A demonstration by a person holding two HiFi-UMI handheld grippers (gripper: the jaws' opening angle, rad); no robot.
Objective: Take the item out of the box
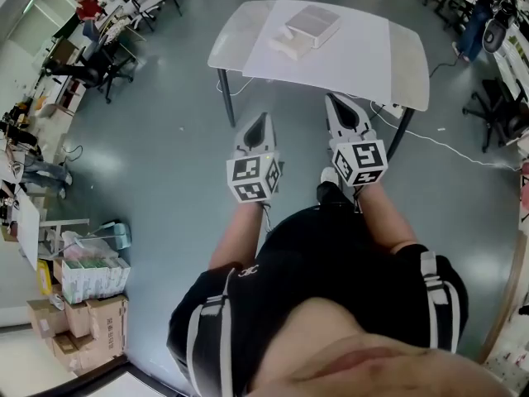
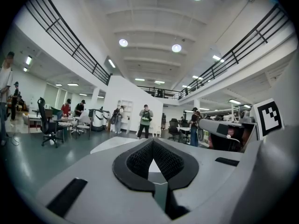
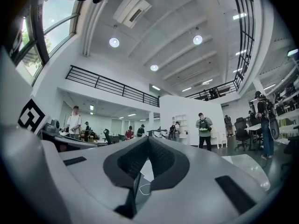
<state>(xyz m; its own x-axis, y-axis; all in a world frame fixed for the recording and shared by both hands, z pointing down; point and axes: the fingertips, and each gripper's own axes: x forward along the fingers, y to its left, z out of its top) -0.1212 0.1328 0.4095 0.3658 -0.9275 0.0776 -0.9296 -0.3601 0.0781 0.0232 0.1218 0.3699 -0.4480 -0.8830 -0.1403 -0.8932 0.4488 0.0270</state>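
A white box [image 1: 312,23] lies on the white table [image 1: 372,64] near its far side, with a lower white piece [image 1: 281,48] against its near left corner. Whether anything is inside it cannot be made out from here. Both grippers are held over the floor, short of the table's near edge, pointing towards it. The left gripper [image 1: 260,121] has its jaws closed together, tips touching, and holds nothing [image 2: 152,142]. The right gripper [image 1: 334,99] is likewise shut and empty [image 3: 148,139], its tip almost at the table's near edge.
Grey floor lies between the person and the table. Cardboard boxes [image 1: 83,321] are stacked at lower left, and a white cable [image 1: 446,147] runs across the floor at right. Office chairs [image 1: 103,69] and desks stand at left. Several people [image 2: 145,120] stand far off.
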